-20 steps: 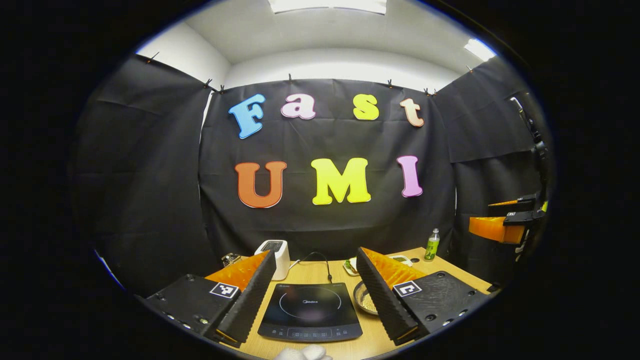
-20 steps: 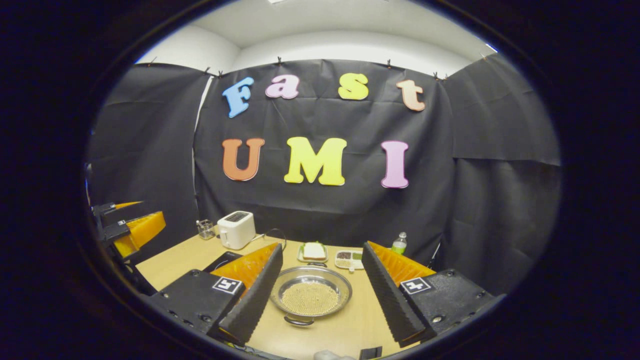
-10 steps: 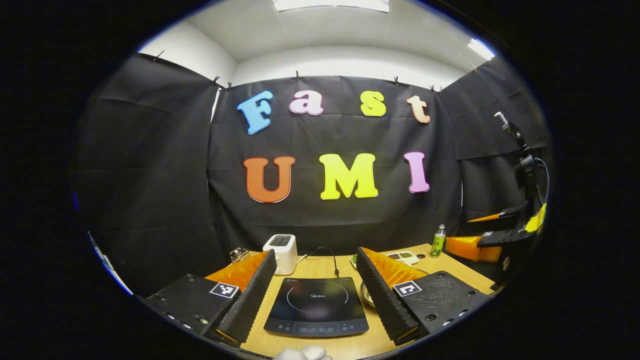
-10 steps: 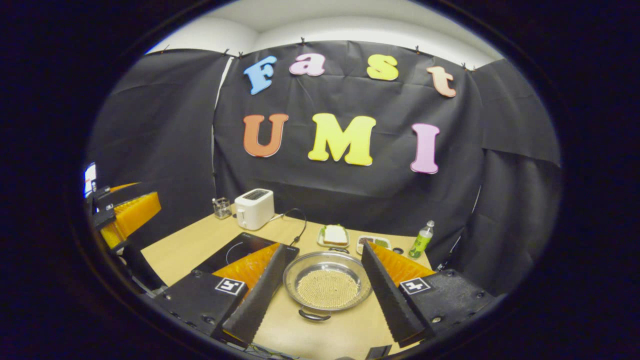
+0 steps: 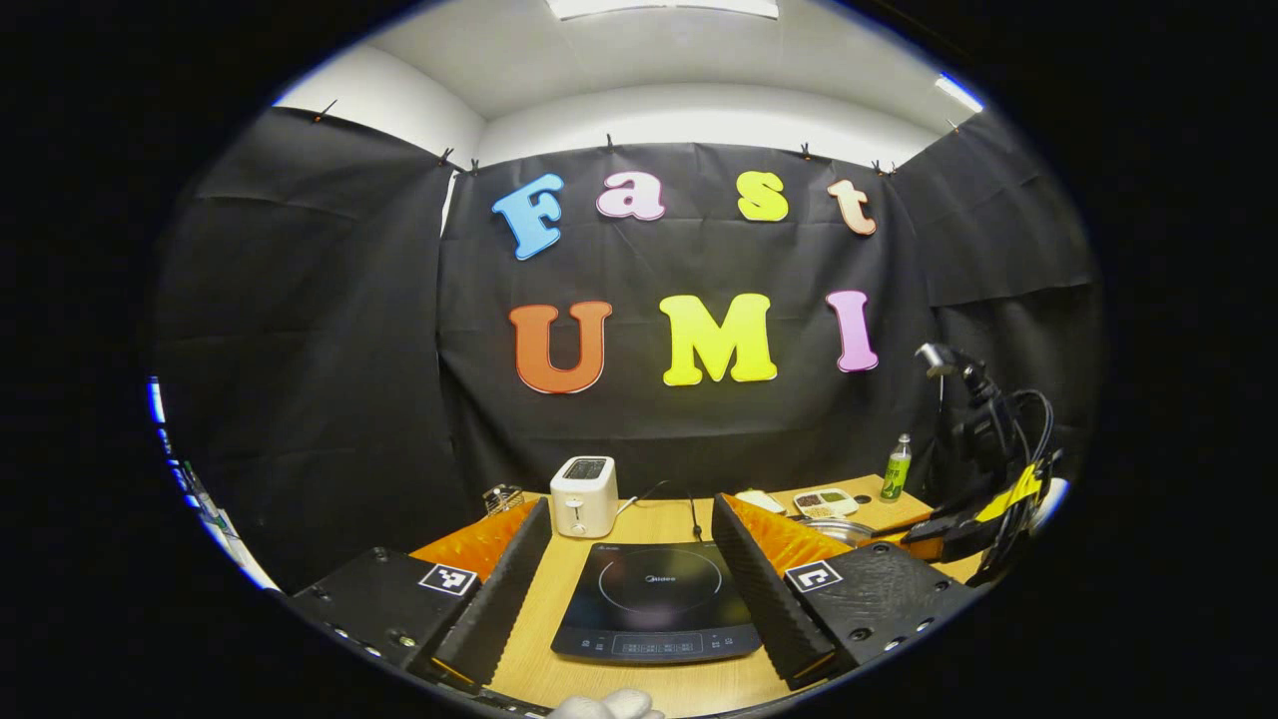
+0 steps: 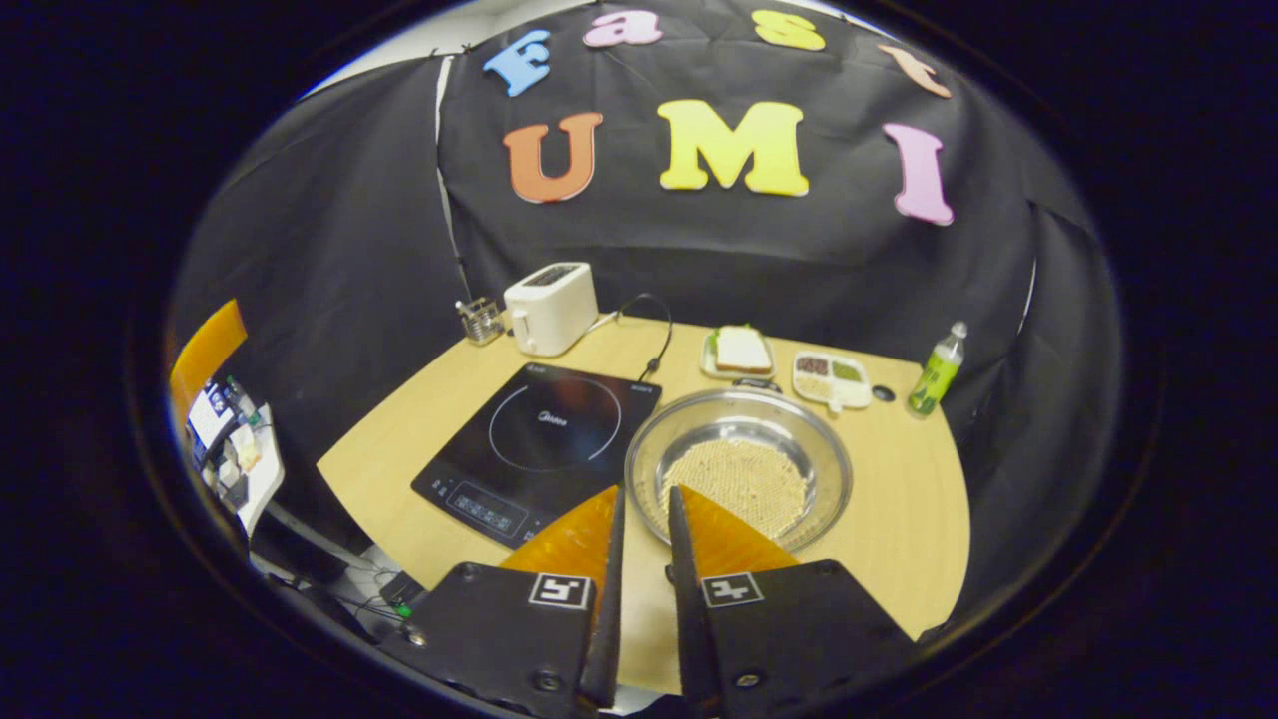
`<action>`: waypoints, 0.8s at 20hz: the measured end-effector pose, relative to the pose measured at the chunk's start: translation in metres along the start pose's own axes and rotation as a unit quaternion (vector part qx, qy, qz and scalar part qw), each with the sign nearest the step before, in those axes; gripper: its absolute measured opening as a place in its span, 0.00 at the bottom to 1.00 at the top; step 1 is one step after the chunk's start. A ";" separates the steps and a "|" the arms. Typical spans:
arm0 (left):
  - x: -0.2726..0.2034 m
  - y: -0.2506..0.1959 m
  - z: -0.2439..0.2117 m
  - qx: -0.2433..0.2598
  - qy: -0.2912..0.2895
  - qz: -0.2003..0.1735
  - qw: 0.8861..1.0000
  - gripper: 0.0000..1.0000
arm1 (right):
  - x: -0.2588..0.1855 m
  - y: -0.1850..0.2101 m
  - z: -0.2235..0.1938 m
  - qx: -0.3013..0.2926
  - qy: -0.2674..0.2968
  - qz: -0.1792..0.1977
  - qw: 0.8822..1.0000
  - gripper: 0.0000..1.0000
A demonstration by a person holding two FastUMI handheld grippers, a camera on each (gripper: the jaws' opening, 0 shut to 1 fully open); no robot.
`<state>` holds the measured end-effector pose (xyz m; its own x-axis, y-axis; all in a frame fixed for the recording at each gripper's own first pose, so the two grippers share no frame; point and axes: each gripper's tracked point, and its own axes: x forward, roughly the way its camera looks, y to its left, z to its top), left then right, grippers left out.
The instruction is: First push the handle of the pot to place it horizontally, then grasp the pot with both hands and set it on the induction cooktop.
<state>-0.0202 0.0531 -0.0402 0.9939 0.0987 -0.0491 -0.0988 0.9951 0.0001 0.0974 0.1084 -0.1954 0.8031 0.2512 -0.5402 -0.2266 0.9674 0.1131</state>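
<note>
A shallow steel pot (image 6: 739, 469) with a perforated bottom stands on the wooden table, right of the black induction cooktop (image 6: 544, 434). One small handle (image 6: 756, 382) shows at its far rim. My right gripper (image 6: 644, 491) is shut, with only a narrow slit between the fingers and nothing seen in it. Its tips hang over the pot's near left rim and hide the rim there. My left gripper (image 5: 631, 504) stands wide open above the near table edge, with the cooktop (image 5: 654, 599) between its fingers. The pot's rim (image 5: 837, 527) and the right gripper (image 5: 899, 539) show to its right.
A white toaster (image 6: 549, 308) and a small rack (image 6: 481, 320) stand at the back left, with a cord running to the cooktop. A sandwich plate (image 6: 741, 352), a sectioned snack tray (image 6: 829, 377) and a green bottle (image 6: 937, 371) stand behind the pot. The table (image 6: 899, 519) ends to the right.
The right gripper's fingers have gone from wide open to shut, and it has tipped down and moved in over the pot's near rim. The left gripper has drifted slightly and stays open.
</note>
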 end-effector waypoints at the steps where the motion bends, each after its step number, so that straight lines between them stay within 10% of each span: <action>1: -0.001 0.003 -0.001 -0.001 0.000 0.003 1.000 0.96 | 0.011 -0.004 -0.012 0.008 0.022 0.000 1.000 0.20; 4: 0.001 0.011 -0.010 -0.005 0.007 0.009 1.000 0.96 | 0.035 -0.005 -0.047 0.027 0.074 -0.001 0.997 0.00; 16: 0.004 0.027 -0.025 -0.021 0.030 0.022 0.999 0.96 | 0.092 -0.004 -0.102 0.061 0.155 -0.013 0.986 0.04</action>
<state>-0.0203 0.0799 -0.0654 0.9841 0.1400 -0.1094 -0.1449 0.9887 -0.0374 0.1161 0.1240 -0.3302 0.5968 0.2221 -0.7710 -0.1251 0.9749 0.1840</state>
